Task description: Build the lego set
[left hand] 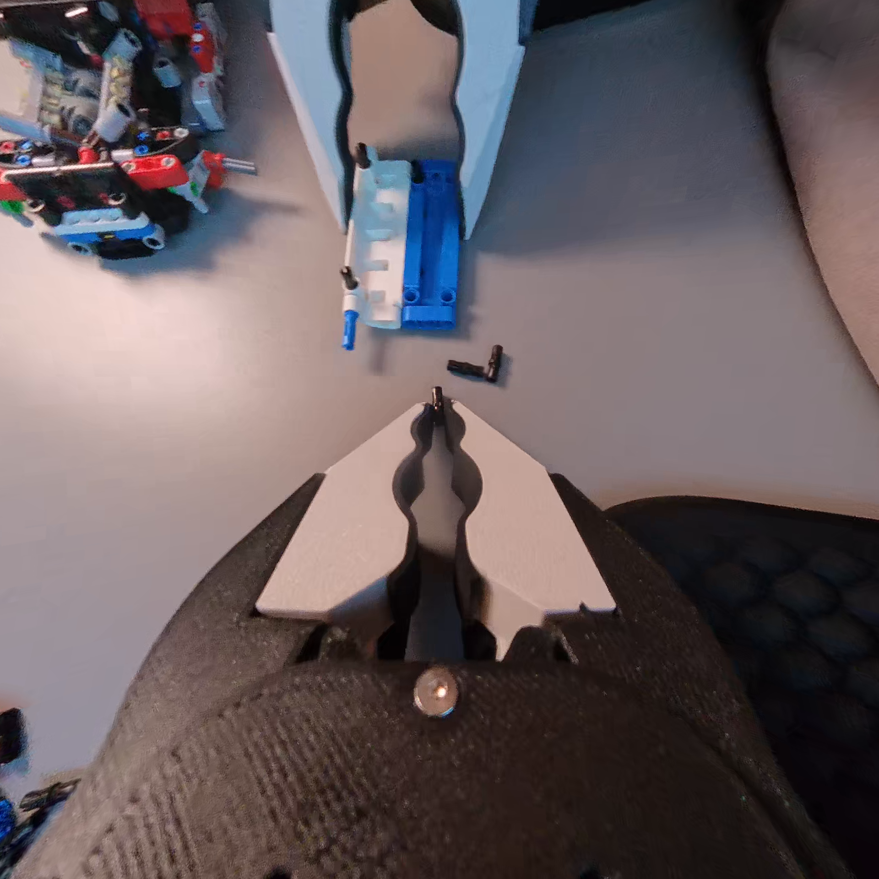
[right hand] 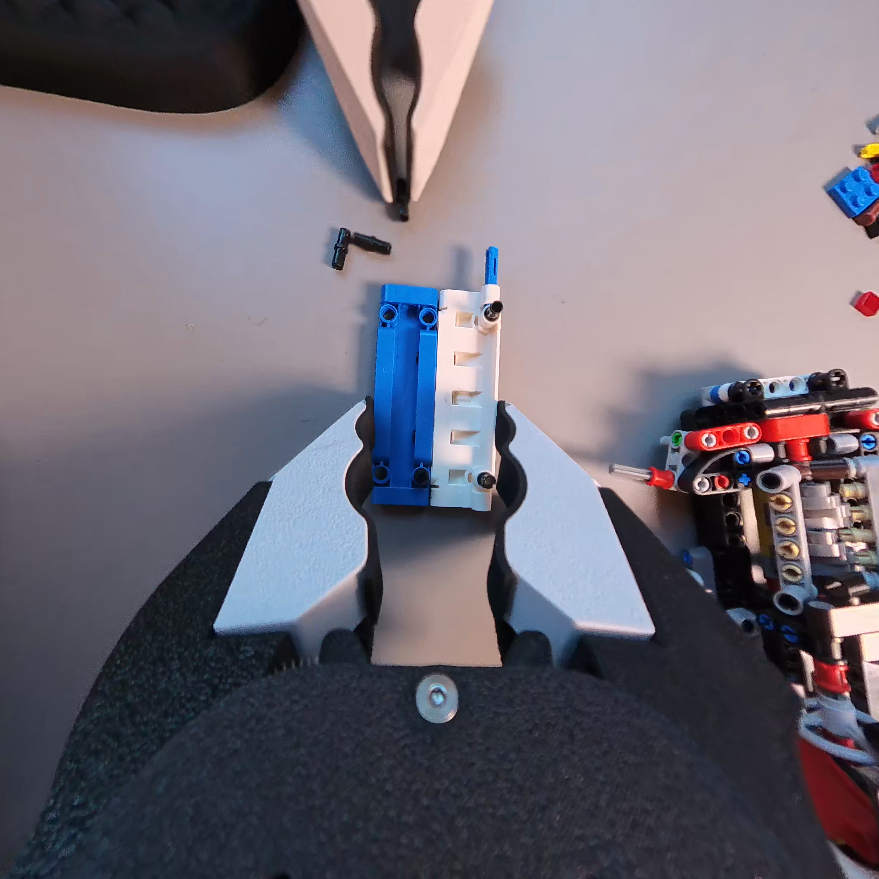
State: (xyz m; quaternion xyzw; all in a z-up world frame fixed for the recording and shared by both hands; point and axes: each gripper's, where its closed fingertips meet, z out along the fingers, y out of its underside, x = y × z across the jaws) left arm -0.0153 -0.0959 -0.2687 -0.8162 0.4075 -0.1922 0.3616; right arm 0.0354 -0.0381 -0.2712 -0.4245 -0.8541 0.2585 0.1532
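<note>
On the pale grey tabletop (right hand: pixel 142 285), the far left shows only the dark edge of a black quilted cushion (right hand: pixel 119 52), cut off by the frame. Next comes a pair of small black plastic connector pins (right hand: pixel 359 247) lying loose in an L shape, just beside the left gripper (right hand: pixel 402 202), whose grey wedge-shaped fingers are pressed together on a single black pin (right hand: pixel 403 209) that pokes out past the tips. Near it, in the middle, lies the assembly of a blue ribbed panel joined to a white slotted panel (right hand: pixel 435 395), flat on the table, with two short black pegs standing up from its white side and a thin blue axle (right hand: pixel 491 266) sticking out of its far end. The right gripper (right hand: pixel 434 414) straddles the near half of that assembly, its wavy black-lined fingers touching both long sides and clasping it. To the right, well apart, sits a dense half-built model of black, red and grey beams (right hand: pixel 780 485), partly cut off and blurred at the edge. Beyond it lie a small red tile (right hand: pixel 865 304) and a studded blue brick (right hand: pixel 856 190) among pieces too cropped to make out.
</note>
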